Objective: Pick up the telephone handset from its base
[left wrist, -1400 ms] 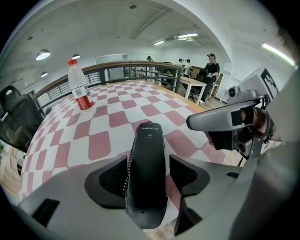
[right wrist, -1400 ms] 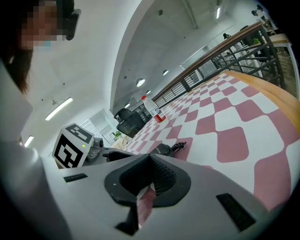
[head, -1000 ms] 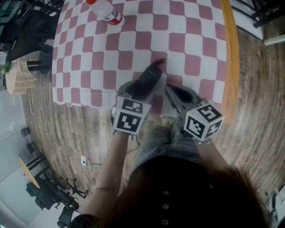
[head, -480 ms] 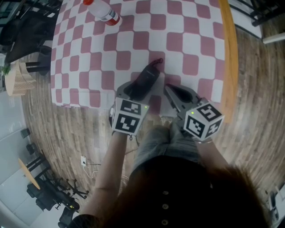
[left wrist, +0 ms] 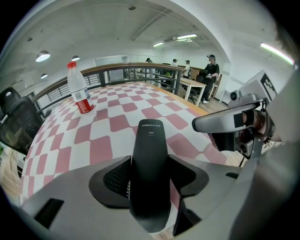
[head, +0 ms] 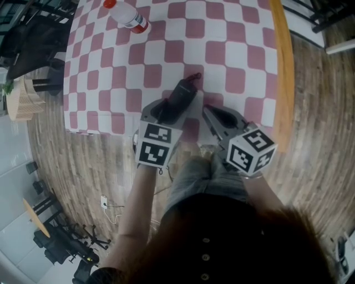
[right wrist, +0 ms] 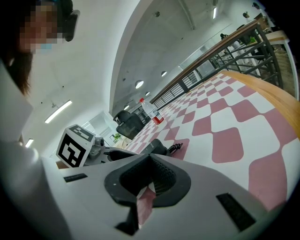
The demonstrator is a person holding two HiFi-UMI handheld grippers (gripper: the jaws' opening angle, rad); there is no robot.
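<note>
A black telephone handset (head: pixel 182 95) lies over the near edge of the checked tablecloth (head: pixel 222 39), its coiled cord (head: pixel 195 76) trailing from the far end. No base shows. My left gripper (head: pixel 176 103) points steeply down and is shut on the handset (left wrist: pixel 150 140), with a pad against each side. My right gripper (head: pixel 206 110) hovers just right of it with its jaws together and nothing between them. From the right gripper view the handset (right wrist: pixel 157 147) shows beyond the right gripper (right wrist: pixel 151 161).
A plastic bottle with a red cap and label (head: pixel 128 14) lies at the far left of the table and shows upright in the left gripper view (left wrist: pixel 79 89). A wooden rim (head: pixel 284 72) runs along the table's right side. A black chair (head: pixel 33 39) stands to the left.
The left gripper has edged slightly left and its jaws sit a little tighter round the handset. The right gripper has kept still.
</note>
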